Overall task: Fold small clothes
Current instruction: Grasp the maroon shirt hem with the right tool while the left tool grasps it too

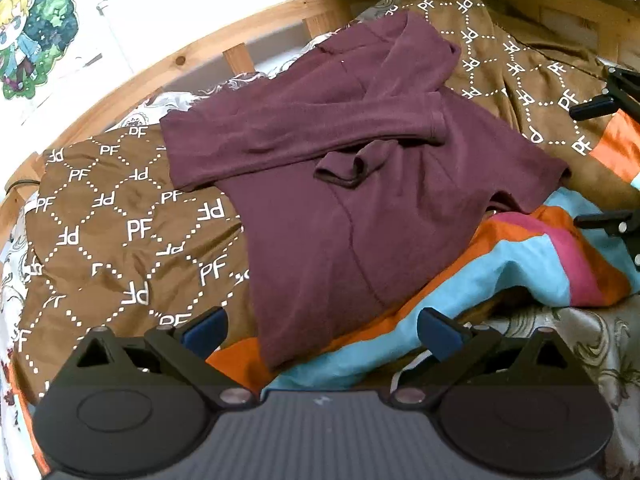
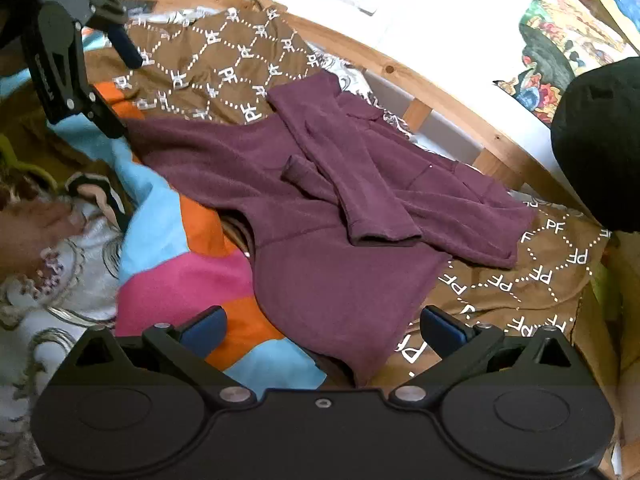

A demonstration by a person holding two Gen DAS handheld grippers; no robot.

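Note:
A maroon long-sleeved top (image 1: 344,200) lies spread on the bed, both sleeves folded across its body. In the right wrist view the same maroon top (image 2: 332,264) fills the middle. My left gripper (image 1: 320,330) hovers open over the top's hem corner, nothing between its blue pads. My right gripper (image 2: 322,328) is open too, its pads on either side of the top's near hem without touching it. In the right wrist view the left gripper (image 2: 116,92) hangs open at the upper left, over the top's far edge. The right gripper's fingers (image 1: 600,224) show at the left wrist view's right edge.
Under the top lie a brown cloth with white PF lettering (image 1: 120,232) and a striped orange, pink and blue cloth (image 2: 180,280). A wooden bed rail (image 2: 440,92) runs along the wall behind. A hand (image 2: 36,220) rests at the left. A dark round object (image 2: 600,140) sits at the right.

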